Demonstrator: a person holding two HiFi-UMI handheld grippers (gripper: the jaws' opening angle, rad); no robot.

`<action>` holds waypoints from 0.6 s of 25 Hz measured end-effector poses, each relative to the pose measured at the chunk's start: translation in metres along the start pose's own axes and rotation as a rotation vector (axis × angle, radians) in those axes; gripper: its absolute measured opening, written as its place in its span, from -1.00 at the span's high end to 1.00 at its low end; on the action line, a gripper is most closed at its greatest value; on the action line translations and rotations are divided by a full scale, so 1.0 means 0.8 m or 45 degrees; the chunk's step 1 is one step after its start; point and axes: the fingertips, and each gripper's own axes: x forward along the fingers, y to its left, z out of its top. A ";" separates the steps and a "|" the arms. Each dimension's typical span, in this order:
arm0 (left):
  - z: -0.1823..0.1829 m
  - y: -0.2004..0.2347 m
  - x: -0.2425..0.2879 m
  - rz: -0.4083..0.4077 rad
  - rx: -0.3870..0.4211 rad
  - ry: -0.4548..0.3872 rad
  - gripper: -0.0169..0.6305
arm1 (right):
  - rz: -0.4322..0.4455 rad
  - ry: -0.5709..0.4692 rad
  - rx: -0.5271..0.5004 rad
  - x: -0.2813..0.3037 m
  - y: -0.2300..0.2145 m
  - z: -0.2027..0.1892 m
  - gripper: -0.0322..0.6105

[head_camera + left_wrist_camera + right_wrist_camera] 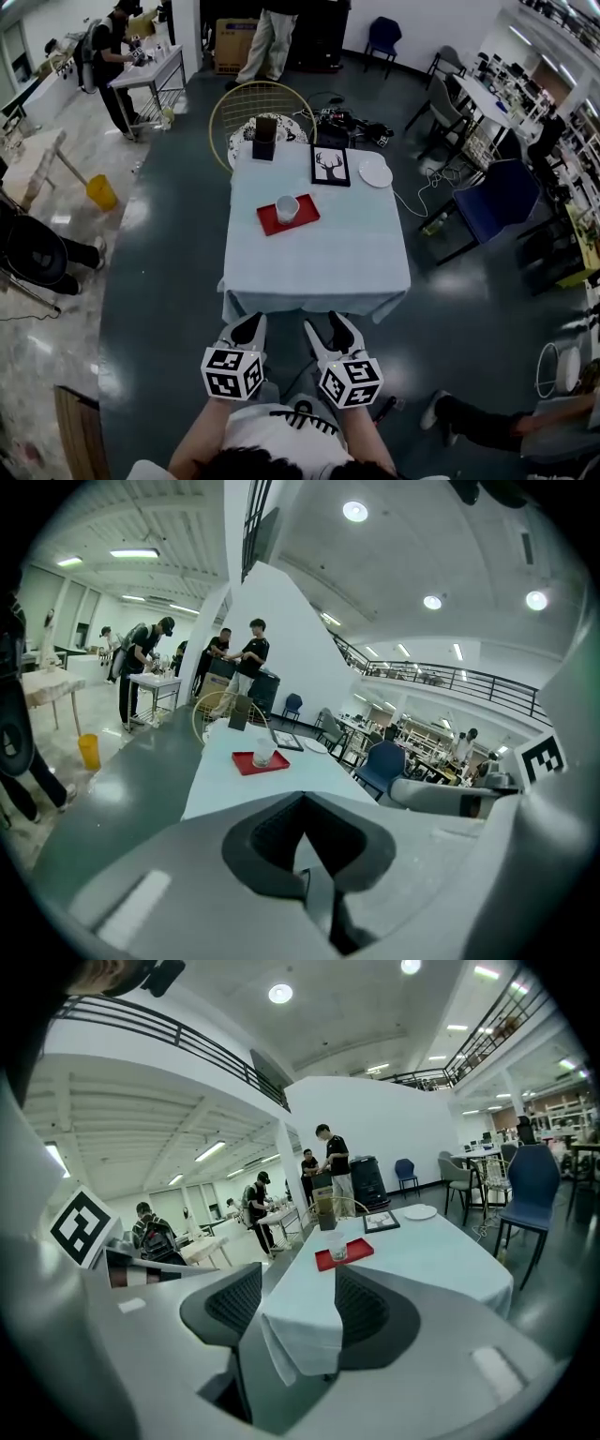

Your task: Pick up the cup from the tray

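A white cup [287, 207] stands upright on a red tray [305, 218] near the middle of a table with a pale blue cloth [319, 262]. Both grippers hang in front of the table's near edge, well short of the tray. My left gripper [247, 328] has its jaws together with nothing in them. My right gripper [331, 328] stands open and empty. The left gripper view shows the cup [263, 756] and tray [246, 763] far ahead of the left gripper [302, 799]. In the right gripper view the cup [337, 1246] on the tray [357, 1252] shows beyond the right gripper [298, 1307].
At the table's far end lie a framed deer picture [330, 165], a white plate [375, 172] and a dark box [265, 137]. A round wire chair [262, 108] stands behind it. A blue chair [497, 202] is to the right, a yellow bucket [100, 192] to the left. People stand further back.
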 end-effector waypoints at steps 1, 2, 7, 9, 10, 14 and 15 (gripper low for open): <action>0.003 0.006 0.000 -0.004 0.002 0.001 0.95 | -0.006 -0.005 -0.002 0.005 0.003 0.002 0.11; 0.006 0.012 0.001 -0.010 0.002 0.004 0.95 | -0.010 -0.010 -0.004 0.010 0.006 0.004 0.09; 0.004 0.034 0.004 -0.025 0.014 0.045 0.94 | -0.028 -0.035 0.017 0.026 0.013 0.011 0.05; 0.004 0.036 0.002 -0.036 0.016 0.048 0.95 | -0.041 -0.032 0.007 0.028 0.015 0.010 0.04; 0.005 0.037 0.002 -0.039 0.017 0.045 0.95 | -0.045 -0.027 -0.004 0.029 0.016 0.010 0.04; 0.013 0.040 0.000 -0.055 0.019 0.028 0.95 | -0.052 -0.032 -0.019 0.033 0.021 0.011 0.00; 0.015 0.041 0.000 -0.059 0.020 0.026 0.95 | -0.053 -0.031 -0.025 0.035 0.022 0.012 0.00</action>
